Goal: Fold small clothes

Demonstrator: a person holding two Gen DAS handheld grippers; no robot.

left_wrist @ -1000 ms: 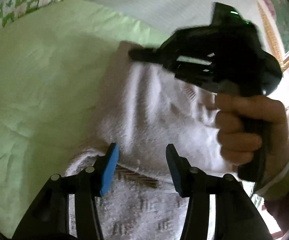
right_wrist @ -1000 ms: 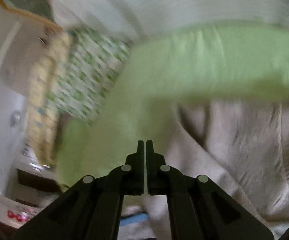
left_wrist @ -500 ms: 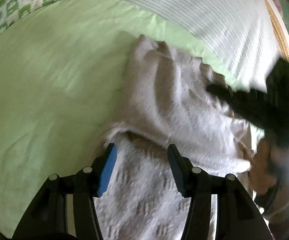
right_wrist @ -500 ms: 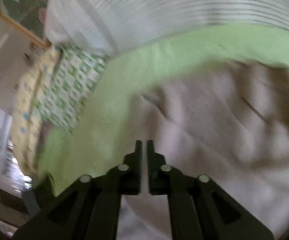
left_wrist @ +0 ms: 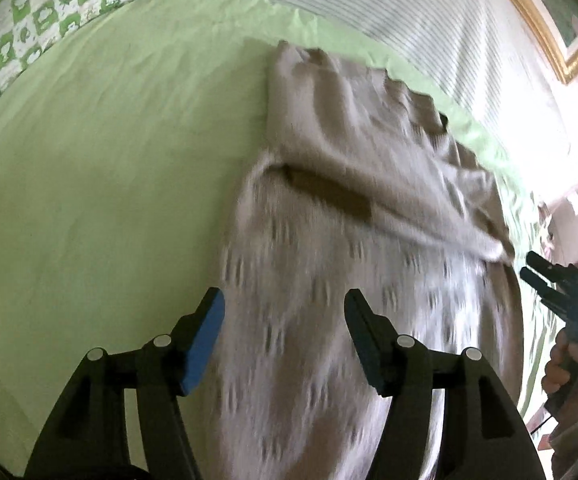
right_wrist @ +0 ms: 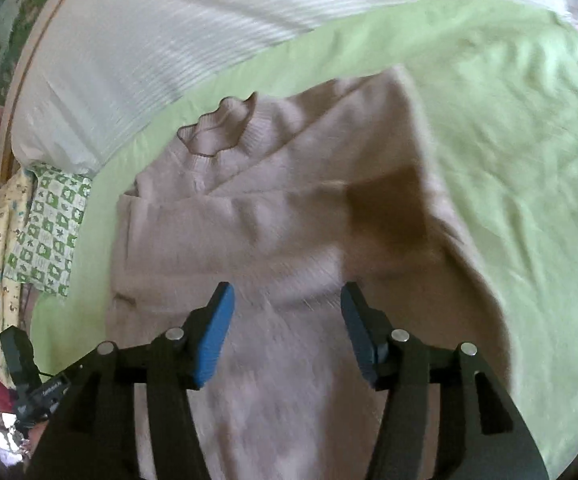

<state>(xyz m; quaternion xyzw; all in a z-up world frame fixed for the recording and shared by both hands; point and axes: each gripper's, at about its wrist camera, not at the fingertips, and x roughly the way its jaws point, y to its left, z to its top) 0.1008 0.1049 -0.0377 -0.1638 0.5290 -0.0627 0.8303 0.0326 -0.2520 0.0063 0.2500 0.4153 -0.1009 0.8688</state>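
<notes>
- Left wrist view: left gripper (left_wrist: 285,316) pointed steeply down, black angular arms ending in flat blue pads, jaws opening, nothing pinched between them; pads clear of the cloth.
- Directly beneath and ahead: sweater (left_wrist: 353,216), pale beige knit, soft and fuzzy, with rows of small darker flecks in the near part; blurred by motion.
- Across the sweater's middle: a folded-over layer with a dark shadowed crease under its edge; ribbed, wavy hem or collar at the far end.
- Around the sweater: green sheet (left_wrist: 101,168), smooth, matte, faintly wrinkled; sweater lying flat on it.
- Far edge: white striped bedding (left_wrist: 389,4), finely ribbed; a green-and-white checked pillow (left_wrist: 37,20) with leaf motifs at upper left.
- Right edge of that view: right gripper (left_wrist: 549,284) seen from outside, dark and blurred, held in a hand (left_wrist: 565,364) with a pale cuff; well off the sweater's side.
- Right wrist view: right gripper (right_wrist: 287,328) likewise angled down, same black arms and blue pads, jaws opening, empty; knit below but not gripped.
- Beyond it: sweater (right_wrist: 273,216) with a frilled, ribbed neck at the far end and a sleeve folded diagonally across the body; green sheet (right_wrist: 521,152) to the right, white striped bedding (right_wrist: 161,40) behind.
</notes>
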